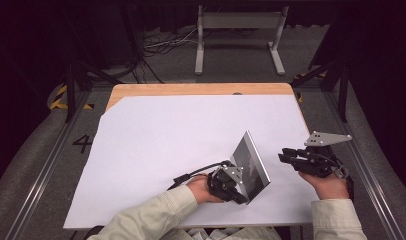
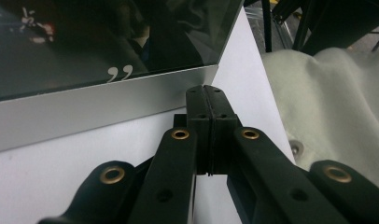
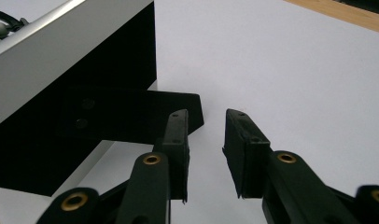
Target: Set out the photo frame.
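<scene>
High view: a silver-edged, dark glass-fronted picture frame (image 1: 251,162) stands tilted on the white-covered tabletop (image 1: 156,145), its black back stand out. The left gripper (image 1: 230,184), clenched, touches its lower edge; the right gripper (image 1: 291,157) waits released nearby. Standing it up looks nearly finished.

Frames I count: one picture frame (image 1: 251,165), on the white sheet (image 1: 191,145)
Grippers I hold: two
Sheets: one
</scene>
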